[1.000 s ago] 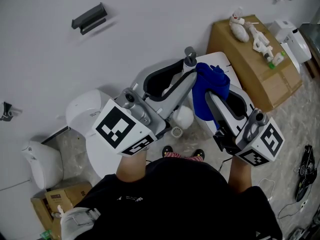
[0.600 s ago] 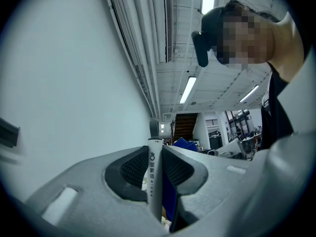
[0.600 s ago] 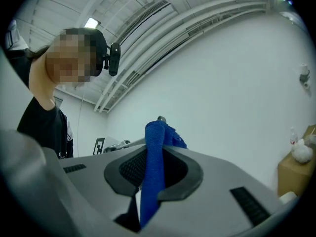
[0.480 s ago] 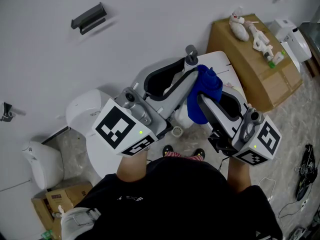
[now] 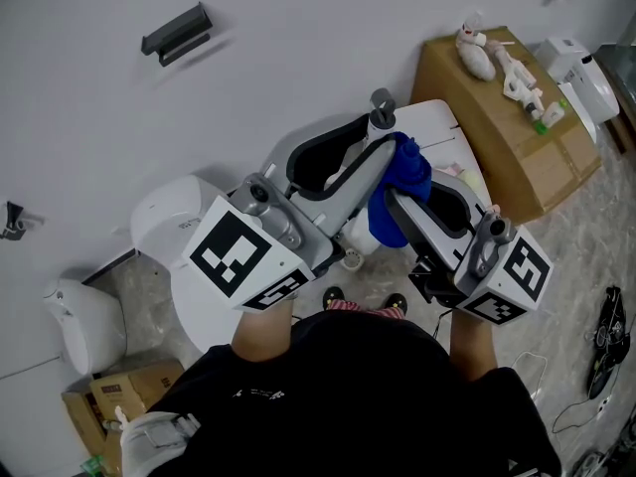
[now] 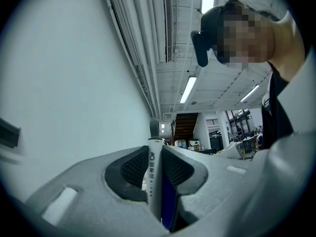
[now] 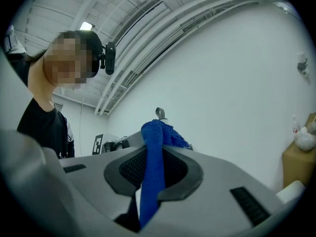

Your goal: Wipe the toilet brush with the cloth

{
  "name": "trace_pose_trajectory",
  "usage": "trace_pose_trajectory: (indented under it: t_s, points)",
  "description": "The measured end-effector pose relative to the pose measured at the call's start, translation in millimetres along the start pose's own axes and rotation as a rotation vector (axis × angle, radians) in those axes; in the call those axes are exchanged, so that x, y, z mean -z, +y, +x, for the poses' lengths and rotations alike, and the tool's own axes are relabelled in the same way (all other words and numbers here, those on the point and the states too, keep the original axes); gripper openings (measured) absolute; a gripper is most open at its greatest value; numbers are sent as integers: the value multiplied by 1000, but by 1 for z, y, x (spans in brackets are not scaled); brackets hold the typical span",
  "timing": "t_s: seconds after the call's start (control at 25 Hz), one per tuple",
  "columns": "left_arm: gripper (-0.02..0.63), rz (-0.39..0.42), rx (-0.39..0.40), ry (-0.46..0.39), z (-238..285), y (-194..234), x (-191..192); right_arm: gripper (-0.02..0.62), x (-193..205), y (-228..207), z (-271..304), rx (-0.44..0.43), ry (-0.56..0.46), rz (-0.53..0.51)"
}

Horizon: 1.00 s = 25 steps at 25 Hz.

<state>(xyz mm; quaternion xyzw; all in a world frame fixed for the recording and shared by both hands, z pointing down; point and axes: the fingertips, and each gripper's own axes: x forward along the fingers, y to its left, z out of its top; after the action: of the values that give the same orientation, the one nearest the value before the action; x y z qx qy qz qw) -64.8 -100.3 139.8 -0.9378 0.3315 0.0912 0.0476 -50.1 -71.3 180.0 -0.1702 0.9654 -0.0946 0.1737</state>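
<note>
The toilet brush handle (image 5: 381, 117) is white with a grey loop at its top end and stands upright between my left gripper's (image 5: 366, 139) jaws, which are shut on it. In the left gripper view the handle (image 6: 154, 181) fills the gap in that gripper (image 6: 155, 154), with a strip of blue cloth (image 6: 169, 206) right behind it. My right gripper (image 5: 415, 185) is shut on the blue cloth (image 5: 397, 189), bunched against the handle just below the loop. In the right gripper view the cloth (image 7: 152, 172) hangs between the jaws of this gripper (image 7: 154, 154), and the grey loop (image 7: 160, 113) shows above it.
A white toilet (image 5: 169, 227) stands at the left below the wall. A cardboard box (image 5: 497, 137) with white toys is at the right, next to a white appliance (image 5: 581, 78). A grey holder (image 5: 177, 33) is on the wall. A white bin (image 5: 84, 326) stands at the lower left.
My right gripper has slid left and slightly towards me with the cloth, drawing it down along the handle and rolling a little. The left gripper and the brush have kept still.
</note>
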Motion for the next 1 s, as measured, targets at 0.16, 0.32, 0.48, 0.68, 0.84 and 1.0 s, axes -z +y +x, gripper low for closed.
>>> trace_pose_trajectory:
  t_s: [0.16,0.32,0.48,0.68,0.84,1.0]
  points:
    - [89,1,-1,3,0,-1,0,61,6,-1,1,2,18,3]
    - [89,4,-2,8,1,0,1,61,9,-2,1,5,28,7]
    - [89,5,-3,6,0,0,0,61,12,-3,1,6,36,5]
    - [89,11,-2,5,1,-1,-1,61,16,-4,1,8,50,5]
    - [89,10,-5,7,1,-1,-2,61,19,-5,1,12,63,4]
    - [89,10,-9,11,2,0,-1,61,22,-6,1,13,77,3]
